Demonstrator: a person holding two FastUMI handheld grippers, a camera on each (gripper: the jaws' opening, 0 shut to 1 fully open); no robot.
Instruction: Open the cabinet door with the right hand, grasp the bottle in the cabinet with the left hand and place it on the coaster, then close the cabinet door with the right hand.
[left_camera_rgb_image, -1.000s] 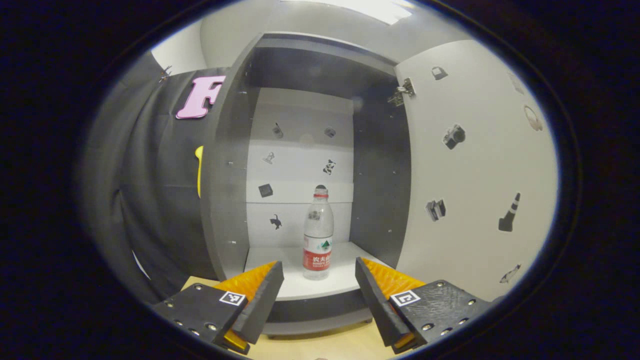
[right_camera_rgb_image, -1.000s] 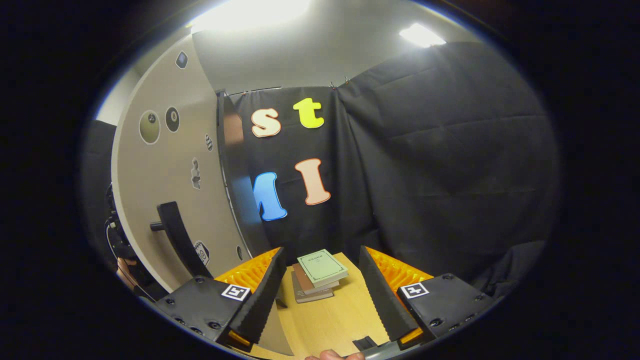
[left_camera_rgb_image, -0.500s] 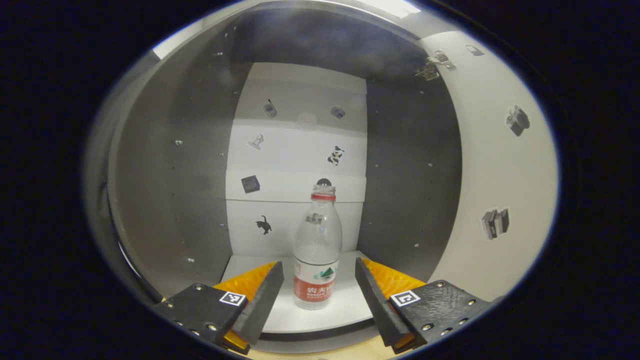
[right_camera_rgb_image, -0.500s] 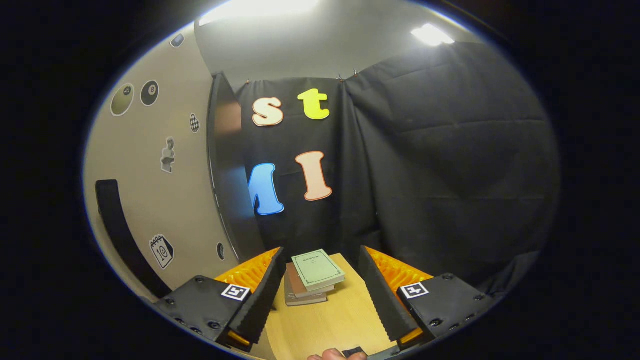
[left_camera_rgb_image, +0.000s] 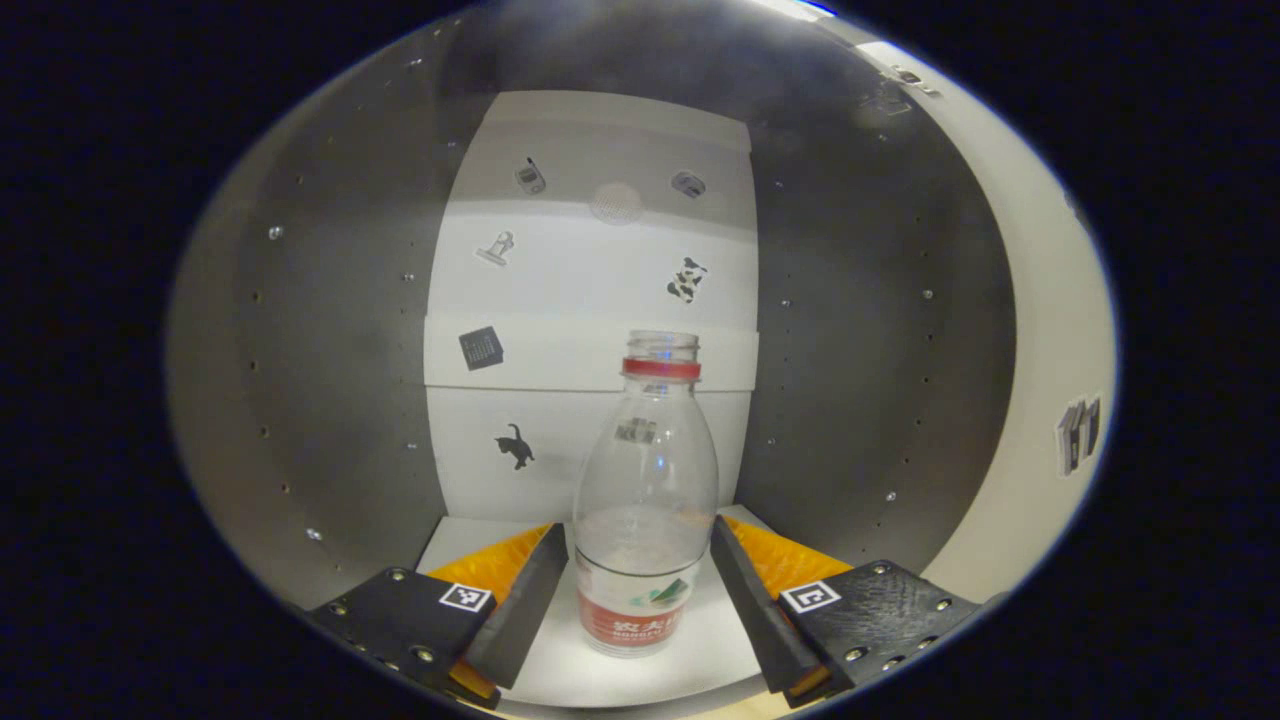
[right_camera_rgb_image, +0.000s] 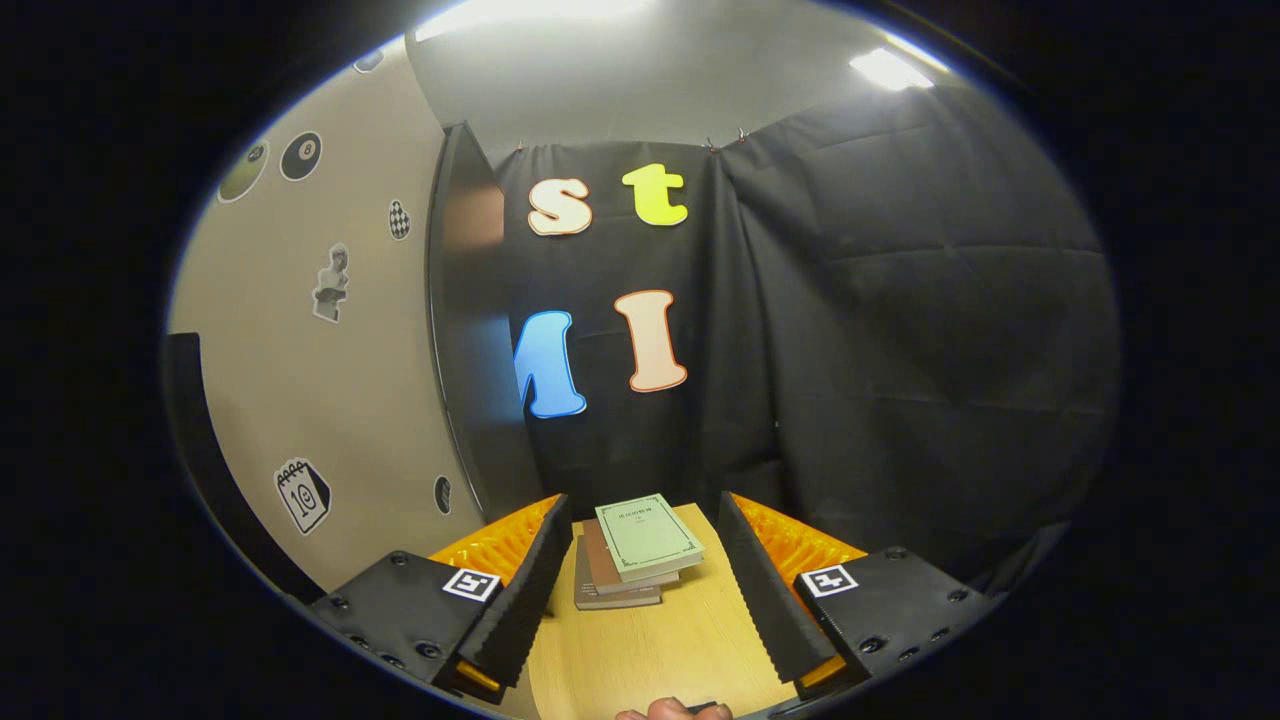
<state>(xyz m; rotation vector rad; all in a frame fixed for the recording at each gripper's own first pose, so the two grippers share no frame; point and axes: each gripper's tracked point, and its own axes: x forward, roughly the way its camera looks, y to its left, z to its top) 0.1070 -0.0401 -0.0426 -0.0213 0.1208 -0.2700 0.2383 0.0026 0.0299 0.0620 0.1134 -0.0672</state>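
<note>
A clear plastic bottle (left_camera_rgb_image: 645, 500) with a red label and red neck ring stands upright on the white shelf (left_camera_rgb_image: 700, 655) inside the cabinet. My left gripper (left_camera_rgb_image: 638, 610) is open, its fingers on either side of the bottle's lower half with a little gap on each side. The open cabinet door (left_camera_rgb_image: 1040, 400) swings out on the right in the left gripper view. In the right gripper view the door's outer face (right_camera_rgb_image: 330, 380) with its dark handle (right_camera_rgb_image: 205, 470) stands at the left. My right gripper (right_camera_rgb_image: 645, 600) is open and holds nothing, over the wooden table (right_camera_rgb_image: 660, 650).
A small stack of books (right_camera_rgb_image: 635, 555) lies on the table beyond the right gripper. Grey cabinet walls (left_camera_rgb_image: 340, 380) close in on both sides of the bottle. A fingertip (right_camera_rgb_image: 665, 710) shows at the bottom edge of the right gripper view.
My left gripper has gone forward into the cabinet, so the bottle now stands between its fingers. The right gripper has drifted slightly; the door handle has slid toward the left edge.
</note>
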